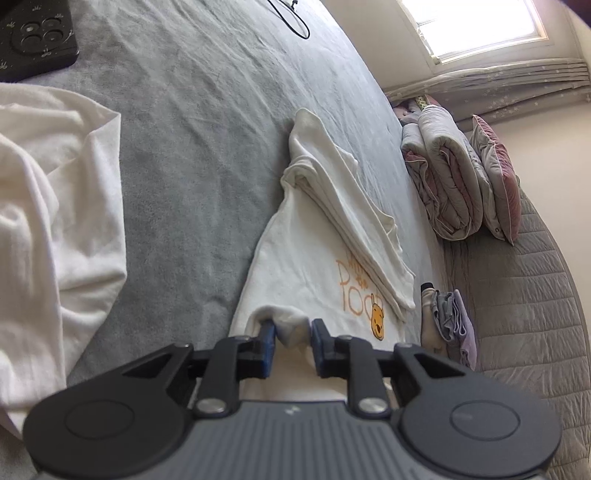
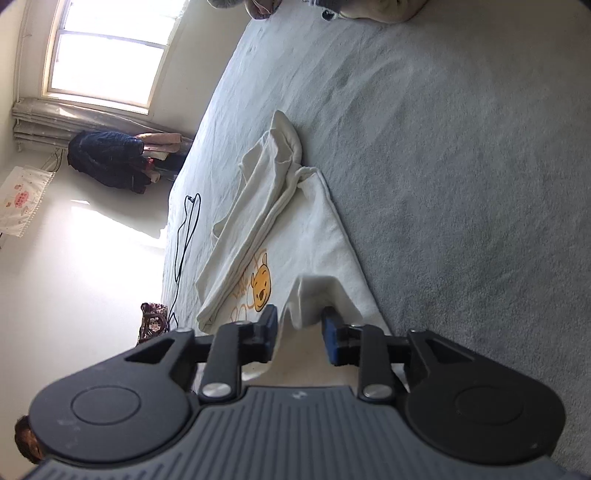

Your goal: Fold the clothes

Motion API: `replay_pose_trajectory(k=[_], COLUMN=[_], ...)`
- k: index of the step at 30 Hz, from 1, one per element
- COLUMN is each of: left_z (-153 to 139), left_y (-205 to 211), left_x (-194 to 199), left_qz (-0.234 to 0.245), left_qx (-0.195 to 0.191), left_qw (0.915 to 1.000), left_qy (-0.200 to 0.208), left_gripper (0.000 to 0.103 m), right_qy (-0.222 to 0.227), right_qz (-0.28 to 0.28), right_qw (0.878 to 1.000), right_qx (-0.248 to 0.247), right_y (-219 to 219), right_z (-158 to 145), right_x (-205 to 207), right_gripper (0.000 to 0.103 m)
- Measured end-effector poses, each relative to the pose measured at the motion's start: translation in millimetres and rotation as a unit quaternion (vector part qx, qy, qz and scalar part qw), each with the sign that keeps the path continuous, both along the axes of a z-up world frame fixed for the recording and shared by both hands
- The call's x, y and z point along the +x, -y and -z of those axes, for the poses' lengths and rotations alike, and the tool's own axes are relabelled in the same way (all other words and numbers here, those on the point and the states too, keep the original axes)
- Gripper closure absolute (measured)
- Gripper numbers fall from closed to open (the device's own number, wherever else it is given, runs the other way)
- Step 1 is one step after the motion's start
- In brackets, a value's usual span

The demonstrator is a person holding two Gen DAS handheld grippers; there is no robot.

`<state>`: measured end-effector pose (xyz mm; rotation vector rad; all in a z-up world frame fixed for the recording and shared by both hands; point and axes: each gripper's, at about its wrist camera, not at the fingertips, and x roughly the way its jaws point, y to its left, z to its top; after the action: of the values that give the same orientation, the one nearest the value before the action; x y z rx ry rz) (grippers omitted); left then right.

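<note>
Right now each claw, left [image 1: 293,332] and right [image 2: 300,325], pinches a hem corner of the cream shirt [image 1: 306,266] stretching ahead.

Shirt [image 1: 306,284]: laid on the bed [image 1: 192,155], toward one long edge, sleeves folded onto its middle. Second garment [image 1: 44,221]: heaped on the bed, well apart from the shirt. Phone [image 1: 35,37]: placed on the bed near a far corner. Cable [image 1: 291,18]: trailed across the bed beyond the shirt. Folded quilts [image 1: 443,177] and cushion [image 1: 496,177]: stacked past the bed's edge, small folded clothes [image 1: 448,317] just beside them.
</note>
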<state>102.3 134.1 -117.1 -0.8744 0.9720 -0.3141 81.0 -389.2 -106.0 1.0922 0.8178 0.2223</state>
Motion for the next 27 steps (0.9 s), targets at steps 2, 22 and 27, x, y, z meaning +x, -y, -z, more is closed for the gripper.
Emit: replay_pose_trajectory(k=[2,22,27], left_z=[-4.4,-18.6,-16.5], left_y=[-3.0,39.9,48.2], left_x=[-2.7,-12.0,-10.8], left_qz=[-0.009,0.047,0.053], left_qx=[0.012,0.253,0.274], left_qw=[0.9997,0.9555,0.949], left_qy=[0.02,0.144,0.148], left_gripper=[0.063,0.066,0.069], right_qy=[0.025,0.097,0.111], right_qz=[0.013,-0.033,-0.04], right_qw=[0.999,0.951,0.941], right_qx=[-0.014,-0.292,-0.318], right_y=[5.4,-45.1,-54.3], right_z=[-7.3,-2.0,-6.2], right_x=[-7.1,-14.0,-16.1], right_gripper=[0.044,0.049,0.049])
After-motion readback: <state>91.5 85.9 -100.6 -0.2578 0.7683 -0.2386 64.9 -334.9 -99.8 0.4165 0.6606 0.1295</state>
